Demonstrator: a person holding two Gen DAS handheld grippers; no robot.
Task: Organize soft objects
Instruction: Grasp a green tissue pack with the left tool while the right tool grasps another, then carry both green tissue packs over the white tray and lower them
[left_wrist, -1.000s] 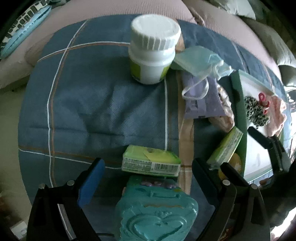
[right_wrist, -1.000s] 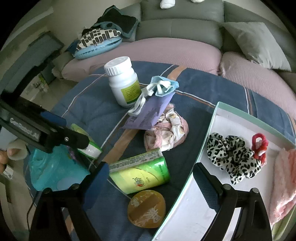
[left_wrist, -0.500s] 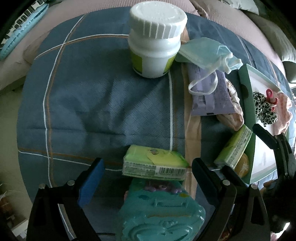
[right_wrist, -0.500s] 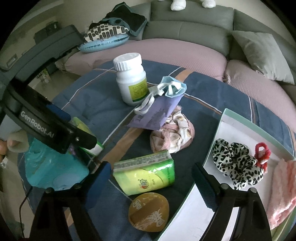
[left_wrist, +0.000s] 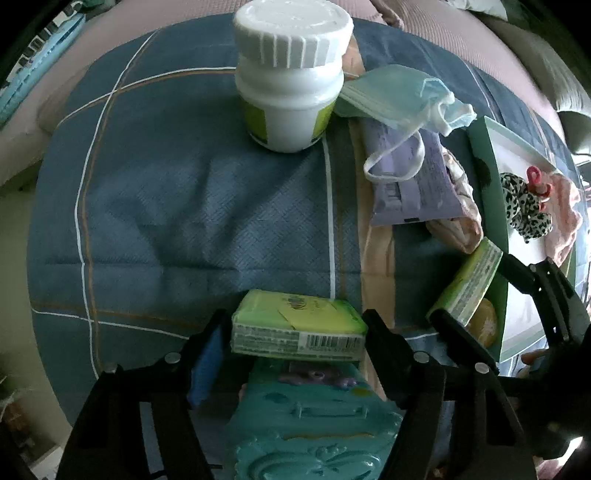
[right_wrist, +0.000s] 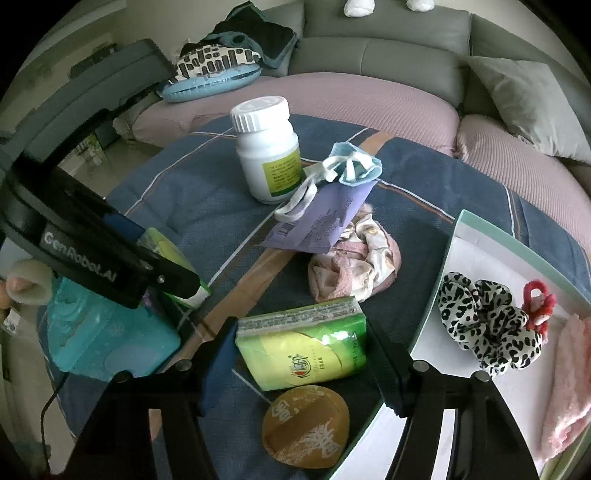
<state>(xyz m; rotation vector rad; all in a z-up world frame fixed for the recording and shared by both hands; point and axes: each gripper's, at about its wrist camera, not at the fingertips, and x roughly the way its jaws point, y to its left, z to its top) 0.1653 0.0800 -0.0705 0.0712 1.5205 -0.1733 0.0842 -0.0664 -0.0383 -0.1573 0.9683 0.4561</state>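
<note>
My left gripper (left_wrist: 294, 320) points down over a green tissue pack (left_wrist: 299, 326) that lies on the blue plaid cloth against a teal wipes pack (left_wrist: 314, 424). Its jaws are closing, and both fingers meet the pack's short ends. My right gripper (right_wrist: 301, 332) straddles a second green tissue pack (right_wrist: 306, 350). Its jaws are closing too, with the pads against the pack's sides. A pink floral scrunchie (right_wrist: 354, 266) and a blue face mask (right_wrist: 351, 166) lie further back. The white tray (right_wrist: 480, 251) holds a leopard scrunchie (right_wrist: 487, 317), a red hair tie (right_wrist: 537, 299) and a pink fluffy cloth (right_wrist: 569, 384).
A white pill bottle (right_wrist: 267, 147) stands at the back of the cloth beside a purple packet (right_wrist: 325, 218). An orange round sachet (right_wrist: 306, 424) lies just in front of the right pack, by the tray's corner. A sofa with cushions curves behind the table.
Both pairs of jaws have narrowed from wide apart until the fingers meet their tissue packs. Neither hand has shifted much.
</note>
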